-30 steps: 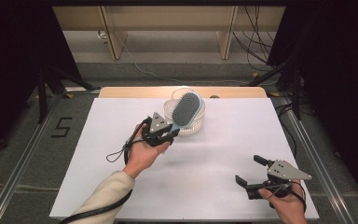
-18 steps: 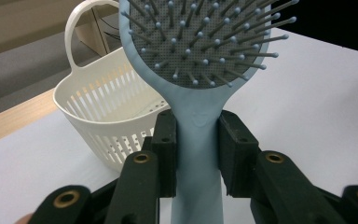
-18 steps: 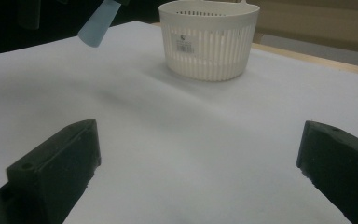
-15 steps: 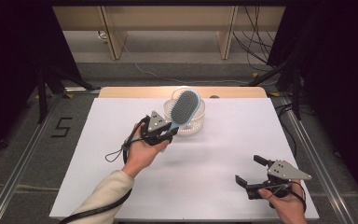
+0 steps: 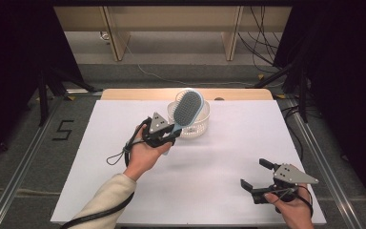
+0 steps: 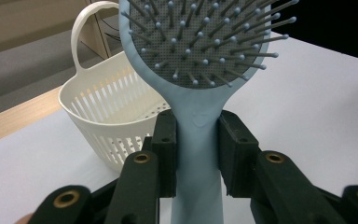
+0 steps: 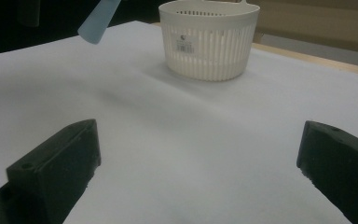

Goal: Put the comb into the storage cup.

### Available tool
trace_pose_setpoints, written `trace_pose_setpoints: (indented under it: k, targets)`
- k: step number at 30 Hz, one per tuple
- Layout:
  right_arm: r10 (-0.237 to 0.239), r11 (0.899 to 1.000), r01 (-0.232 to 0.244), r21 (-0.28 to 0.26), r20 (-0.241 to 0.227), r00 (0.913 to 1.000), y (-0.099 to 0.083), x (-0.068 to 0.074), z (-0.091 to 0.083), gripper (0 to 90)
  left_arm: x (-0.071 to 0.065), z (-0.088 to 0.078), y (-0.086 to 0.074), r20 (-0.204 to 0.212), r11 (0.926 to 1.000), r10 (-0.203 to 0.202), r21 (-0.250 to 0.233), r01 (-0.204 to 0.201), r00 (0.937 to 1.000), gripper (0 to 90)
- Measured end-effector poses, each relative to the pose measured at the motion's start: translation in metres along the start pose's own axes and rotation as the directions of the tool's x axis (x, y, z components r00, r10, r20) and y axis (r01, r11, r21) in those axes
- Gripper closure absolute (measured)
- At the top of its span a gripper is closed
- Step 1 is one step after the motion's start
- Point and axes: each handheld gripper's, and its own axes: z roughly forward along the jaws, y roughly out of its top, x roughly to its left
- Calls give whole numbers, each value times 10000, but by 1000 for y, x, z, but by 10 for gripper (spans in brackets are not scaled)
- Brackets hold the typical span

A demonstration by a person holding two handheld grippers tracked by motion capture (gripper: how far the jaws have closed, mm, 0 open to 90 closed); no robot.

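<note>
High view: blue hairbrush (image 5: 189,108) clamped by handle in left gripper (image 5: 170,135), held above white basket (image 5: 198,126) at upper middle of frame. Brush picked up; not yet dropped in basket. Right gripper (image 5: 257,173) kept apart, nothing held, at lower right.

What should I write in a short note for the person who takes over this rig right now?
Left gripper: jaws shut on the handle of the light blue hairbrush, which is held in the air with its head over the white basket.
Right gripper: jaws open, nothing between them, low near the table's front right.
Done: brush picked up and brought to the basket.
Left: probably put the brush into the basket and let go.
</note>
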Motion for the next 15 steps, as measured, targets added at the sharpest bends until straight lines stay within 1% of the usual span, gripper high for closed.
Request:
trace_pose_setpoints:
  k: [4,5,15]
  targets:
    - [-3,10000,3,-4,-3,10000,0,0,0,2,1,0,0,-20,10000,-11,-47,11,10000,700]
    - [2,10000,-2,1,-3,10000,0,0,0,2,0,0,0,32,9999,-106,2,106,9999,700]
    - [9,10000,-9,-5,-6,10000,0,0,0,2,3,-2,1,4,9997,-208,-81,208,9998,700]
